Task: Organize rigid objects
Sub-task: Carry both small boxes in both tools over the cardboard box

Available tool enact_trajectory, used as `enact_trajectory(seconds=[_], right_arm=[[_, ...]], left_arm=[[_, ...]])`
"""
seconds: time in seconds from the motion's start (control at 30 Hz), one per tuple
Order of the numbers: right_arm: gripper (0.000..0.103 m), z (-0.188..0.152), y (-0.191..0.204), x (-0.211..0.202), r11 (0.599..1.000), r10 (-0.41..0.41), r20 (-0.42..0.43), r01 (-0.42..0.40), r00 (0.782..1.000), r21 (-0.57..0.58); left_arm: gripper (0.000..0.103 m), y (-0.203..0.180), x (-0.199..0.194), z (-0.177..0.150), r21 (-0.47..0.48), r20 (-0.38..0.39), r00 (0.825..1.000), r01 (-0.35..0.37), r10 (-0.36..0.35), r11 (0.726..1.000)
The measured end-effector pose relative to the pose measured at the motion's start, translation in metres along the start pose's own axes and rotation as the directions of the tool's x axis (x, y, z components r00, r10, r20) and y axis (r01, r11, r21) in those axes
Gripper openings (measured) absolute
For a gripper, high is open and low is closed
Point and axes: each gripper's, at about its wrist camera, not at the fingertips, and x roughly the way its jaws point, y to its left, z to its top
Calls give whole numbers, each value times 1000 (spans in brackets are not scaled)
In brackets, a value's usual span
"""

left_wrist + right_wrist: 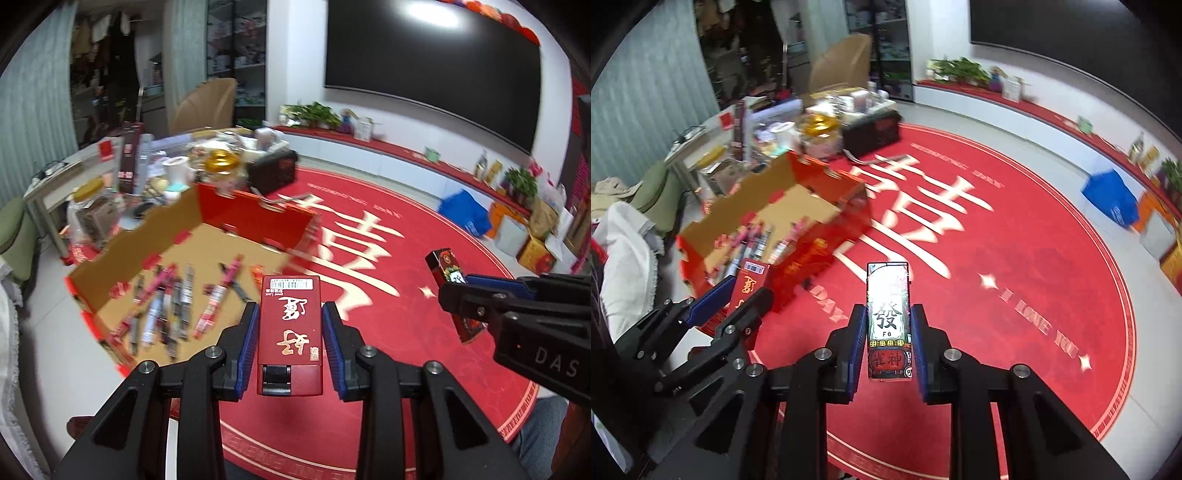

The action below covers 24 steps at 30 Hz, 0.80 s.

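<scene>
My left gripper (290, 314) is shut on a flat red box with gold characters (290, 332), held above the red round carpet. It also shows in the right wrist view (748, 291). My right gripper (888, 314) is shut on a narrow printed box with a black character on white (889, 321); it also shows in the left wrist view (456, 291) at the right. An open red cardboard box (207, 236) with several pens (177, 310) lying in it stands on the floor to the left, ahead of both grippers.
A cluttered low table (166, 166) with jars and cartons stands behind the cardboard box. A black case (273, 170) sits beside it. A blue bag (465, 214) and cartons line the right wall. A tan chair (207, 103) stands farther back.
</scene>
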Motion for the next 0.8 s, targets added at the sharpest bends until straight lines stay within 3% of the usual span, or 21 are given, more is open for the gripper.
enact_trajectory(seconds=[0.43, 0.8], right_arm=[[25, 54, 90, 33, 985, 126, -2, -126, 992, -118], [25, 69, 128, 67, 973, 150, -42, -155, 988, -169]], left_arm=[[37, 96, 9, 23, -120, 10, 987, -158, 161, 980], [37, 129, 31, 24, -161, -31, 979, -202, 200, 966]])
